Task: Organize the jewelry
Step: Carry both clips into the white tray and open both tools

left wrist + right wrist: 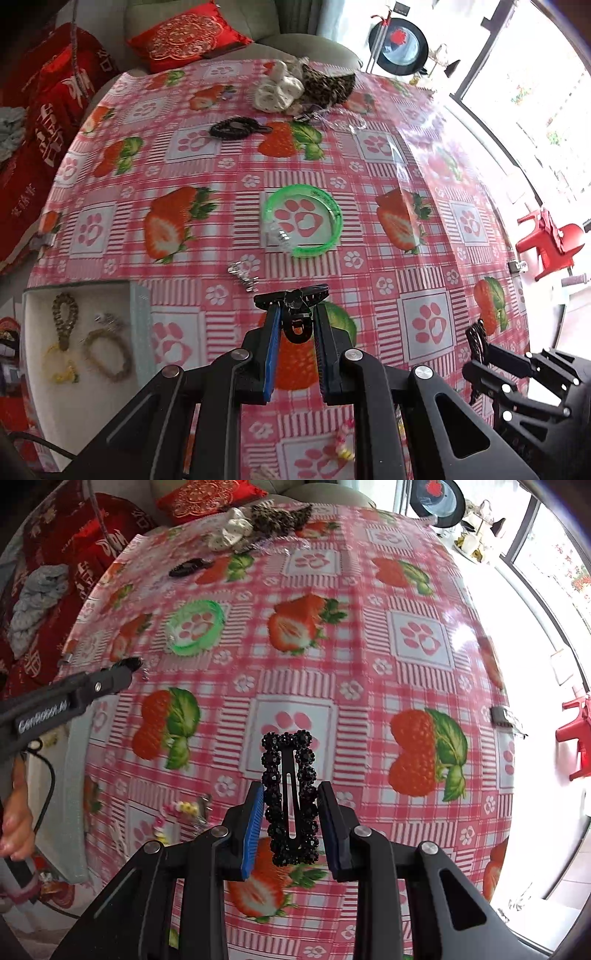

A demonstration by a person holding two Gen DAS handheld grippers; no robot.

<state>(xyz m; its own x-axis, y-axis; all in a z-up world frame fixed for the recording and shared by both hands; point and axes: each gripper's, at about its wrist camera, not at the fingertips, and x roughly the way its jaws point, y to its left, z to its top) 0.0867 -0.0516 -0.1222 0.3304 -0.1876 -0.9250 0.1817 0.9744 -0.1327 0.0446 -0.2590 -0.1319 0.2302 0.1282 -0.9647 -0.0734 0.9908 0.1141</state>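
Note:
My left gripper (294, 314) is shut on a black claw hair clip (293, 301) and holds it above the strawberry tablecloth (369, 280). My right gripper (291, 792) is shut on a black beaded snap hair clip (291, 797), which stands upright between the fingers. A white jewelry tray (37, 369) at the lower left holds two beaded bracelets (107, 354) and a small silver piece. A green bangle (303, 221) lies mid-table with a silver item beside it (243, 275). The left gripper also shows in the right wrist view (125, 668).
At the far edge lie black hair ties (232, 127), white and leopard scrunchies (284, 88) and a clear piece. Small colourful clips (181, 808) lie near the tray. A sofa with red cushions (184, 35) stands behind; a red chair (550, 243) is at the right.

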